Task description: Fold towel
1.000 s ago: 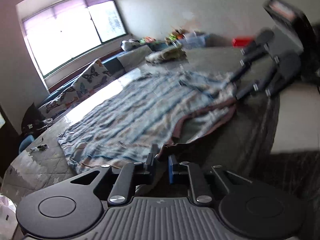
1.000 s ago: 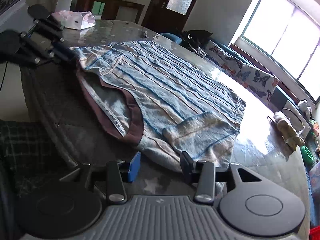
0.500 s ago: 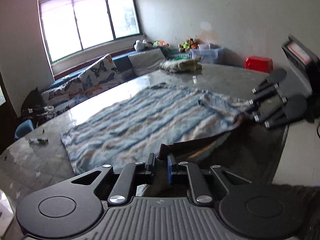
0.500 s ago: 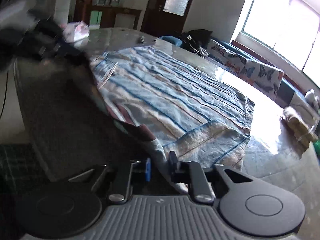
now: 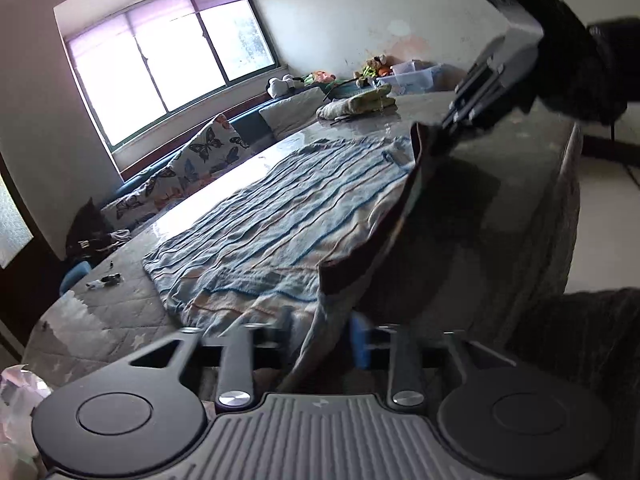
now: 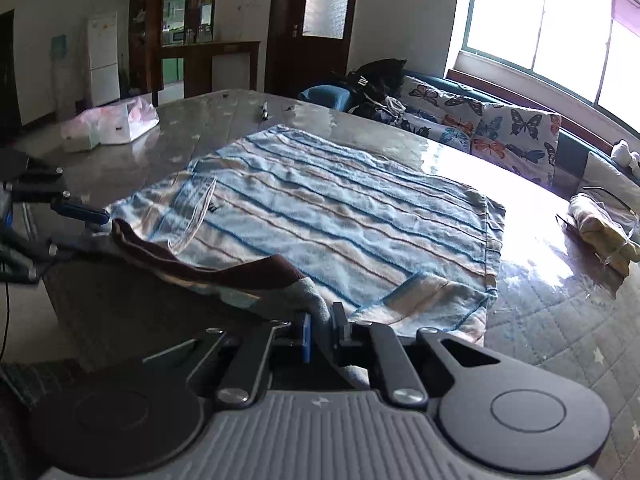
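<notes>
Striped towel (image 6: 332,216): spread on desk (image 6: 560,320), near edge lifted | right tool (image 6: 320,326): clamped on towel's near corner | left tool (image 5: 320,332): jaws opening, towel edge between them.

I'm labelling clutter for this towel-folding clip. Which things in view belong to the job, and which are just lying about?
Belongs to the job:
- striped towel, spread on the table
- right gripper, shut on the towel's near edge
- left gripper, fingers opening, towel edge between them

Just lying about:
- plastic bag
- folded cloth
- butterfly cushions
- soft toys
</notes>
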`<state>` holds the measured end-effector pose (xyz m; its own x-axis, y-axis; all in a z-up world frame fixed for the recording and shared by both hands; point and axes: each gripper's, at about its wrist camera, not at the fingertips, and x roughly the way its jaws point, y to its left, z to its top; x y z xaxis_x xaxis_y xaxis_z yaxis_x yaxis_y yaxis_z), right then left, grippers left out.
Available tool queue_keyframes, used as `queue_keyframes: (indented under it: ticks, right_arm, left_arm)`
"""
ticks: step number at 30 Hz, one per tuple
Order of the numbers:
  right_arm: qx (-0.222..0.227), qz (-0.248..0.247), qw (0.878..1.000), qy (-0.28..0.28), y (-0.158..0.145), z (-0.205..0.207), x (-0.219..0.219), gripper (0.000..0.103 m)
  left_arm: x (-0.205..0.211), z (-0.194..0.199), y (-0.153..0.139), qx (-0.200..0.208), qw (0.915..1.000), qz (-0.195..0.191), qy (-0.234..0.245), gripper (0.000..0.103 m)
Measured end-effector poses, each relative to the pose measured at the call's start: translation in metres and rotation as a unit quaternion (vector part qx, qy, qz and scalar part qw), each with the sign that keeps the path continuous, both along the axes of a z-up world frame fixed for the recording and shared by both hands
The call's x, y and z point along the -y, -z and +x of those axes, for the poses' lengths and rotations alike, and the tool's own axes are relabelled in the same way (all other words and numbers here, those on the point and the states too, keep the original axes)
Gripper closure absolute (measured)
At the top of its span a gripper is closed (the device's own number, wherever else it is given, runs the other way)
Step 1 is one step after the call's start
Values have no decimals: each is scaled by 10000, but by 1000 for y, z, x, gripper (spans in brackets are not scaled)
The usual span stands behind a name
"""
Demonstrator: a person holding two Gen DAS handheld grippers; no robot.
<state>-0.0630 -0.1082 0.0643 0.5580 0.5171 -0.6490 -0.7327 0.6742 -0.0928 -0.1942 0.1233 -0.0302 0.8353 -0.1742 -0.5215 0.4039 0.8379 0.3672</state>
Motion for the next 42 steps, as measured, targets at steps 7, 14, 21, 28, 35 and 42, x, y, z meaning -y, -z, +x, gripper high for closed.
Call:
queue_keyframes:
  ticks: [7,14,21,28,35,42]
  right_arm:
    - [58,142,9998,93,-8,2,-1,94]
    - [229,75,9996,155,-5,-2,-1,95]
    - [305,192,9993,52,-10,-22,12,98]
    - [263,188,9991,-291,-36,-71,29,98]
    - [578,106,9973,-444,-58,-60,20,98]
    - [537,53,9971,-534,-83,12,-9,98]
  left_arm:
    - [5,8,13,145,9984,548,1,60]
    - [-4,10,11,265,9970,721,34,94]
    - [-9,-14,-19,339,9981,483,169,96]
    - [-11,-58,-53,266,9987,327,277,96]
    - [-21,-37,-76,422,9991,62,69,96]
    - [-48,34,-97,349,9990,-246,-139,96]
